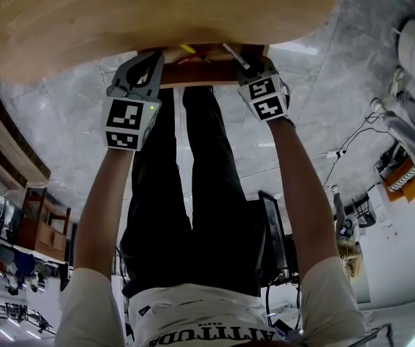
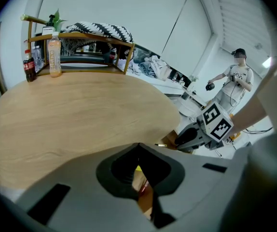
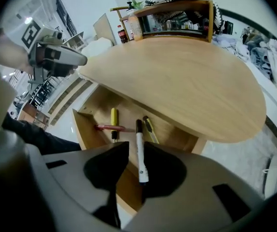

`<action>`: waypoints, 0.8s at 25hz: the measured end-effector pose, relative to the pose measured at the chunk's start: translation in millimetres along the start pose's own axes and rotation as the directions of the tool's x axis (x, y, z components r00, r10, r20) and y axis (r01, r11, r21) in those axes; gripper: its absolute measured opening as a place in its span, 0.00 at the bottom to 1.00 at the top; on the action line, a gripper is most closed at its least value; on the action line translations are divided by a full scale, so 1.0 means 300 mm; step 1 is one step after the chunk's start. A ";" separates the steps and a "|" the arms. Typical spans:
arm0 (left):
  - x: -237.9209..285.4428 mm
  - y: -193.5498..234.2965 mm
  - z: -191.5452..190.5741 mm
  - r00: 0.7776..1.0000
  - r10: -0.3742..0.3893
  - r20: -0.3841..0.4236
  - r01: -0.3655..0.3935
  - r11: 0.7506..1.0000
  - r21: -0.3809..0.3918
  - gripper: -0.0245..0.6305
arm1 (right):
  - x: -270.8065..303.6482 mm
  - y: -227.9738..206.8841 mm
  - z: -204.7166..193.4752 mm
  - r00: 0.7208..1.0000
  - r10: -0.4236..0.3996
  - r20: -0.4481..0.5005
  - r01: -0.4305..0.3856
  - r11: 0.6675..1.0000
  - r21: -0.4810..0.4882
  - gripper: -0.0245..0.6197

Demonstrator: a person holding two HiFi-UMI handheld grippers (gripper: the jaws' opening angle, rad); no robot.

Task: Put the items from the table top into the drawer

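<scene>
At the right tool (image 3: 135, 144): jaws well apart, pressing on nothing. Between them, a white marker pen (image 3: 142, 166) with a black cap, cap end pointing away from the tool. Clear of the left jaw and close along the right one, though contact there is not to be told. Pointed steeply down over the open drawer (image 3: 83, 129), just under the near edge of the desk (image 3: 186, 81). On the drawer floor beside and past the cap: a yellow-handled screwdriver (image 3: 113, 117), a red stick (image 3: 104, 127) lying across it, and a yellow-and-black stick (image 3: 150, 129) just right of the cap.

At the left tool (image 2: 138, 146): jaws shut together, holding nothing. Through the slit beneath them, only a sliver of drawer wood with specks of yellow and red. In the head view, held at the drawer's left front corner, about level with the right tool and apart from it.

Farther out: a round-edged wooden desk top. At its far end, a wooden shelf (image 2: 80, 52) with a black-and-white striped cloth (image 2: 100, 30) on top. By the shelf's left end, an orange drink bottle (image 2: 54, 57) and a dark cola bottle (image 2: 30, 66), both upright. Under the desk in the head view, dark trousers (image 1: 193, 194) over a grey stone floor (image 1: 323, 85). In the background of the left gripper view, another person (image 2: 237, 79), standing.
</scene>
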State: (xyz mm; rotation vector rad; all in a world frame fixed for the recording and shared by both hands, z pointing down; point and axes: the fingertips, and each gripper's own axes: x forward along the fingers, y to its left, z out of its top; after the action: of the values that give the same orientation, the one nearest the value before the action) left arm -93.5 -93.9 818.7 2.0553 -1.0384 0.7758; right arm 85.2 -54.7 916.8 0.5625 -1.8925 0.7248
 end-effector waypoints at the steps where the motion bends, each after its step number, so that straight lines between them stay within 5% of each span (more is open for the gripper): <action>1: -0.001 -0.001 -0.005 1.000 0.002 0.001 -0.002 1.000 -0.003 0.07 | -0.001 -0.003 0.006 1.000 -0.003 0.007 0.003 1.000 0.000 0.21; 12: -0.127 0.016 -0.026 1.000 0.008 0.005 -0.008 1.000 0.024 0.07 | -0.112 0.096 0.117 0.997 -0.016 0.073 0.018 1.000 -0.026 0.22; 20: -0.278 -0.171 0.202 0.998 0.046 0.035 -0.049 0.997 0.065 0.07 | -0.497 0.040 0.162 0.982 -0.077 0.174 0.086 0.995 -0.042 0.15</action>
State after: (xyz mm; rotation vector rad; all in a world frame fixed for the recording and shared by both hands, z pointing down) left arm -80.1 -84.0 704.8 2.1120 -1.0969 0.8124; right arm 105.9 -70.2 761.6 0.6858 -2.0282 0.5903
